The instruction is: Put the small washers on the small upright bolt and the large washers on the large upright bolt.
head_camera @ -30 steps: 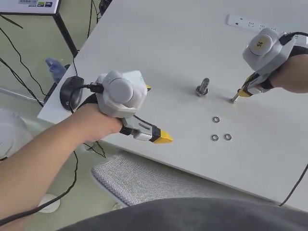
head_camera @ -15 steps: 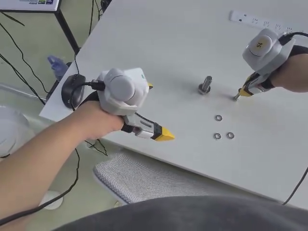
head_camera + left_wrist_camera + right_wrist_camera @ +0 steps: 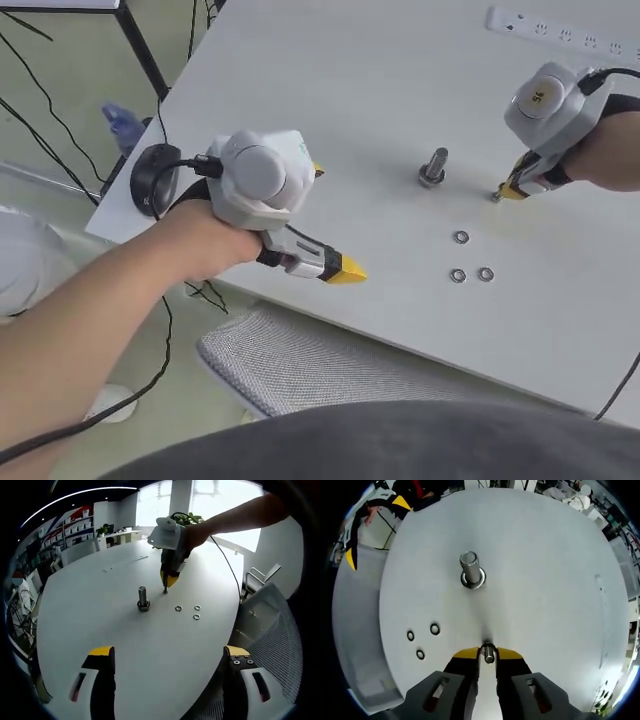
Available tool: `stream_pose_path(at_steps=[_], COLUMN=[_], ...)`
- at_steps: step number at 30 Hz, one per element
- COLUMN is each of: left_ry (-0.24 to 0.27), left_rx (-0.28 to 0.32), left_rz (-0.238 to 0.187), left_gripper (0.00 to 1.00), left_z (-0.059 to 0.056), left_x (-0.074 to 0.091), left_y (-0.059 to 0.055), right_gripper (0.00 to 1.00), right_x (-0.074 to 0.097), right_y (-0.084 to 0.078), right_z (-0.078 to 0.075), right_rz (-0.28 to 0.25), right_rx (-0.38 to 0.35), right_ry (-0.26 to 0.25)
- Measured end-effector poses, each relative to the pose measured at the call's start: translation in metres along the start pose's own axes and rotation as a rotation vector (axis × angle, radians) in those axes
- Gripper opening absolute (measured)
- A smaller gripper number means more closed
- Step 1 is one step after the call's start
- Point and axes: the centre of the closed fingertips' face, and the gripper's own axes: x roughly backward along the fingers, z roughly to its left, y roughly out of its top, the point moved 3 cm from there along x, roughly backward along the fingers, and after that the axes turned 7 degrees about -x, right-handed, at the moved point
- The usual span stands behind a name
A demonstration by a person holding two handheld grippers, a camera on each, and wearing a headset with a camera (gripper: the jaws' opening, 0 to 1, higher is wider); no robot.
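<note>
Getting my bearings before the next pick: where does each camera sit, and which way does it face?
Head view: on the headset, looking down at the table; left arm, left gripper and right gripper show.
Left gripper view: on the left gripper, looking across the table at the large bolt; own open jaws show.
Right gripper view: on the right gripper, looking down on the table; own jaws, shut on the small bolt, show.
Shared: both gripper views show three loose washers.
</note>
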Motion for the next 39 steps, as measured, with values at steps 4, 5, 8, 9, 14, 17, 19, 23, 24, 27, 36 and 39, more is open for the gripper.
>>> stream_pose_path(at_steps=[4,5,8,9,14,17,19,23,24,27,36,39], left_ry=[-0.003,-0.004,-0.004,-0.005,-0.005,-0.005,-0.007,-0.006,-0.004,-0.003,-0.004,-0.004], left_rx=[0.0,0.001,0.001,0.001,0.003,0.004,0.003,0.005,0.002,0.006,0.007,0.007], left_rz=[0.005,0.005,0.007,0.008,0.01,0.014,0.012,0.012,0.014,0.009,0.011,0.009], left_gripper=[0.89,0.89,0.88,0.88,0.88,0.87,0.87,0.87,0.87,0.87,0.87,0.86], left_z=[0.0,0.0,0.0,0.0,0.0,0.0,0.0,0.0,0.0,0.0,0.0,0.0], left_x=[0.0,0.0,-0.001,-0.001,0.0,0.001,0.001,0.002,0.002,0.002,0.001,0.002], left_y=[-0.001,-0.002,-0.002,-0.003,-0.003,-0.004,-0.004,-0.004,-0.005,-0.004,-0.004,-0.003], right_gripper=[0.12,0.12,0.12,0.12,0.12,0.12,0.12,0.12,0.12,0.13,0.13,0.13], right_x=[-0.007,-0.008,-0.01,-0.011,-0.016,-0.016,-0.019,-0.024,-0.023,-0.022,-0.018,-0.019], right_y=[-0.001,-0.001,-0.001,-0.001,-0.002,-0.003,-0.004,-0.004,-0.004,-0.004,-0.003,-0.002], right_z=[-0.001,-0.001,0.0,0.001,0.0,0.002,0.001,-0.003,-0.003,-0.002,0.001,0.001], right_rz=[0.005,0.007,0.011,0.012,0.012,0.015,0.016,0.012,0.011,0.01,0.009,0.006], right_rx=[0.002,0.003,0.006,0.005,0.007,0.014,0.013,0.014,0.013,0.011,0.01,0.004], right_ry=[0.004,0.004,0.003,0.004,0.002,-0.002,-0.002,-0.004,-0.002,0.0,0.002,0.01])
